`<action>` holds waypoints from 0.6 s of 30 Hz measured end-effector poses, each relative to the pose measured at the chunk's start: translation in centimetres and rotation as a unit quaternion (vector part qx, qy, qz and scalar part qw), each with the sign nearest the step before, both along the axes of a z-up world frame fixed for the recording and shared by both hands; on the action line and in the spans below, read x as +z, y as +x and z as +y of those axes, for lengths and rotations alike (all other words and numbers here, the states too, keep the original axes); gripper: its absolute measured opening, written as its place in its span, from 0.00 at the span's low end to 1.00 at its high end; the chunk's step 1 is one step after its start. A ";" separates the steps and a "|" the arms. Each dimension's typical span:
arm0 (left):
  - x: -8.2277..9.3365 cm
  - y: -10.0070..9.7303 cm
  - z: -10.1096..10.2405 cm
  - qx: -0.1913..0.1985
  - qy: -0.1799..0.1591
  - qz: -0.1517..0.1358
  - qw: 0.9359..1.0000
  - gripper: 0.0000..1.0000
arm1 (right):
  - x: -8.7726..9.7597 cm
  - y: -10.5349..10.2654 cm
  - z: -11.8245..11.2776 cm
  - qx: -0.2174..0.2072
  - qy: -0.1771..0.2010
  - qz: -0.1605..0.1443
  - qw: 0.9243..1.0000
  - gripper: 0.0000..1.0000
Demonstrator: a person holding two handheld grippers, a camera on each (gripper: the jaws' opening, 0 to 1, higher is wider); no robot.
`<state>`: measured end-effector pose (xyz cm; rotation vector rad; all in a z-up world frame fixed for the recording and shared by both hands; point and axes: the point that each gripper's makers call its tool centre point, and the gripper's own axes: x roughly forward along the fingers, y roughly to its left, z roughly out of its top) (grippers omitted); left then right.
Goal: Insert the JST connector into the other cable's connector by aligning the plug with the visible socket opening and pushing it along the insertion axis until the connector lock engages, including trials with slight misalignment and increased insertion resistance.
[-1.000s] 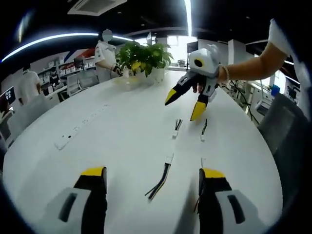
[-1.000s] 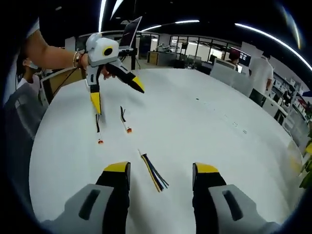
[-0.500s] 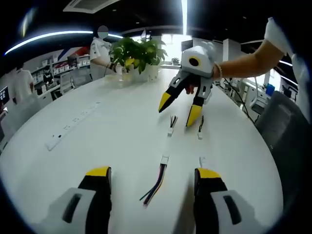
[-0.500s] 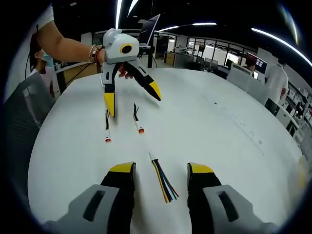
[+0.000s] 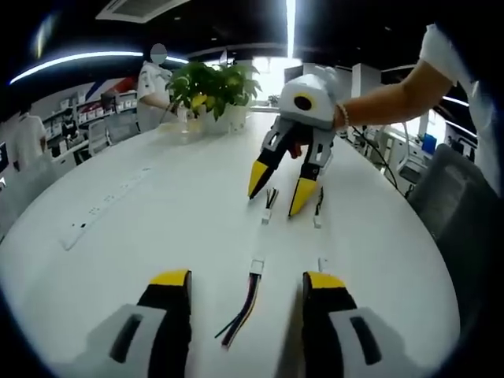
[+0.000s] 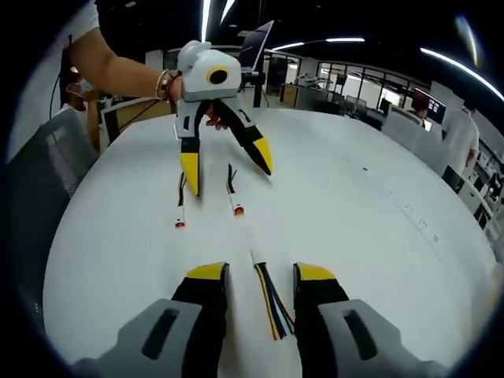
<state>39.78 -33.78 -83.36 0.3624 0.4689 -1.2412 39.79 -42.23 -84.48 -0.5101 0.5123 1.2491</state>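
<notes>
Here, four short cables lie on a white round surface [image 5: 142,236]. In the left gripper view, the left gripper [image 5: 246,283] hovers low with its yellow-tipped fingers [image 5: 171,281] spread, holding nothing — a multicolour cable [image 5: 242,307] with a white connector lies between them. Farther out, the right gripper [image 5: 273,189], held in a hand, points down at the surface with its fingers parted over a black cable [image 5: 268,206]; another black cable [image 5: 317,209] lies just beside its outer fingertip. A potted plant [image 5: 206,90] stands at the far edge.

In the right gripper view, the right gripper [image 6: 256,276] straddles a multicolour cable [image 6: 272,299] — fingers apart, not touching it. Ahead, the left gripper [image 6: 228,169] is released above two black cables with orange tips [image 6: 235,198].
</notes>
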 end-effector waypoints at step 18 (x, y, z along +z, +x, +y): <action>-0.4 0.0 -0.5 -0.024 -0.017 0.011 1.000 0.25 | -0.7 -0.4 0.7 0.014 0.007 0.014 1.000 0.19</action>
